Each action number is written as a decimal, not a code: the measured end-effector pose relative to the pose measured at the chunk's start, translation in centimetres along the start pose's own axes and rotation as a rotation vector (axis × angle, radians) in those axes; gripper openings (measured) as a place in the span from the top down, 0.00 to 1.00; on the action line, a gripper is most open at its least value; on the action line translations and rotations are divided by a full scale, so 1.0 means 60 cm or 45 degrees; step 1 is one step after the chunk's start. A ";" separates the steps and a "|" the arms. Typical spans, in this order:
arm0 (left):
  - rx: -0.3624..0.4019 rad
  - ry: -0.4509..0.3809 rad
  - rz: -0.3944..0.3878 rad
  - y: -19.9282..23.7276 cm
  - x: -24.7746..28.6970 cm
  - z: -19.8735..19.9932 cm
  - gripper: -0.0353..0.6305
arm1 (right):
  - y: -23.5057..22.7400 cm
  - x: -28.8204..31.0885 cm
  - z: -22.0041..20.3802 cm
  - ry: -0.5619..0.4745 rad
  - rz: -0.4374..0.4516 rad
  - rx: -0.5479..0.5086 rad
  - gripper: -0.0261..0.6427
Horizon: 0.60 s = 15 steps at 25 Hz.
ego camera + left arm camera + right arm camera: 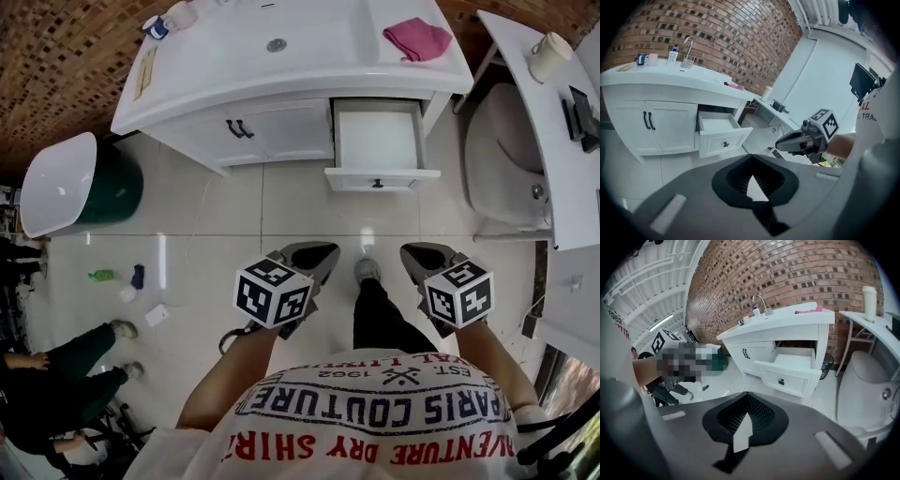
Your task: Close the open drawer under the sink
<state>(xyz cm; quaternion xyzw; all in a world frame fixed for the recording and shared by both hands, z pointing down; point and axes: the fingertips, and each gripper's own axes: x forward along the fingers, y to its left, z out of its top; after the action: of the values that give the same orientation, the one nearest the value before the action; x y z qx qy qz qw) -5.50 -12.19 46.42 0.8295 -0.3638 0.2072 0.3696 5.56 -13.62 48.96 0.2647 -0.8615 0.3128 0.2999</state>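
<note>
The white drawer [379,141] stands pulled out of the right side of the white sink cabinet [267,127]; its front panel with a small dark knob [378,183] faces me. It is empty inside. The drawer also shows in the left gripper view [723,133] and the right gripper view [787,371]. My left gripper [322,252] and right gripper [419,253] hover side by side over the tiled floor, well short of the drawer front, touching nothing. Both have their jaws together and hold nothing. The right gripper [781,146] also appears in the left gripper view.
A pink cloth [417,38] lies on the sink top. A toilet [502,155] stands right of the drawer, under a shelf with a cup [549,56]. A green bin with white lid [80,183] stands at left. Bystanders' legs [56,361] and small items [101,275] are on the floor at left.
</note>
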 end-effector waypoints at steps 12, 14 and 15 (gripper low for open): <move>-0.099 0.084 -0.017 0.102 0.098 0.023 0.96 | -0.216 0.200 -0.024 0.069 -0.162 0.150 0.95; -0.114 0.101 -0.004 0.112 0.107 0.018 0.96 | -0.237 0.229 -0.023 0.086 -0.182 0.150 0.95; -0.121 0.103 -0.002 0.115 0.110 0.017 0.96 | -0.245 0.240 -0.021 0.086 -0.192 0.154 0.95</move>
<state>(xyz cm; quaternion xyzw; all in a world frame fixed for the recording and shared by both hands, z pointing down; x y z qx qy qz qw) -6.37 -19.15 53.02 0.8023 -0.3573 0.2227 0.4232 5.68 -26.37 65.19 0.3358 -0.8081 0.3493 0.3349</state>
